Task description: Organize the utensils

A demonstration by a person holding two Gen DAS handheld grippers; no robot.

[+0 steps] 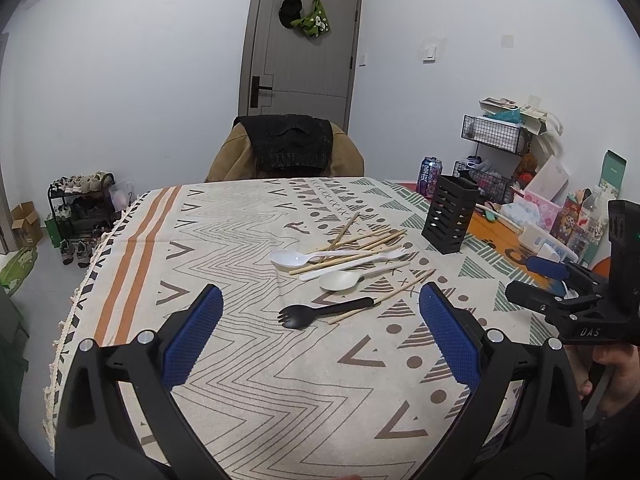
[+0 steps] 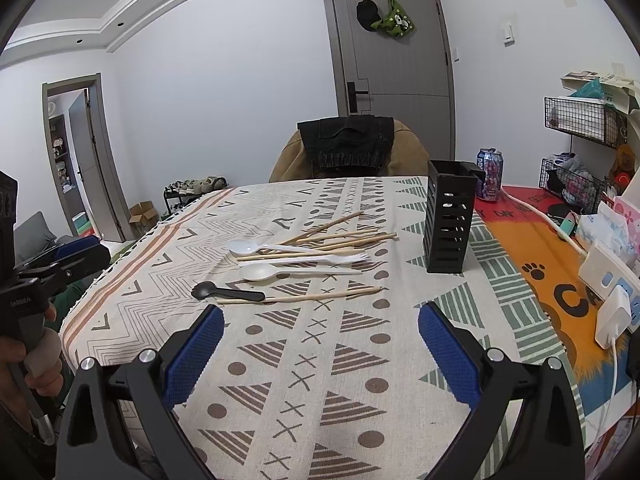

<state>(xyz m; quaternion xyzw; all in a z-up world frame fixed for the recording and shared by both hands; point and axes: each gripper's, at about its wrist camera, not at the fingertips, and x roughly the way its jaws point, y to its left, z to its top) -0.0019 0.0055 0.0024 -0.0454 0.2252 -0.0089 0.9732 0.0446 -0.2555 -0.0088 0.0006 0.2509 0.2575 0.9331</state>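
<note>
A patterned tablecloth [image 1: 240, 380] fills the lower frame in both views. The left gripper [image 1: 320, 336] and right gripper [image 2: 320, 340] hover low in frame, jaws spread wide, holding nothing. Right of centre stands the black slotted holder [image 2: 450, 220]. Mid-frame lie the scattered chopsticks [image 1: 360, 240], white spoons [image 1: 292, 258] and a black spork [image 1: 324, 310].

Home room: shoe rack [image 1: 82, 204], clothes-draped chair [image 1: 286, 148], hats on door [image 1: 298, 46].

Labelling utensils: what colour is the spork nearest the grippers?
Black spork, clearest in the left wrist view.
</note>
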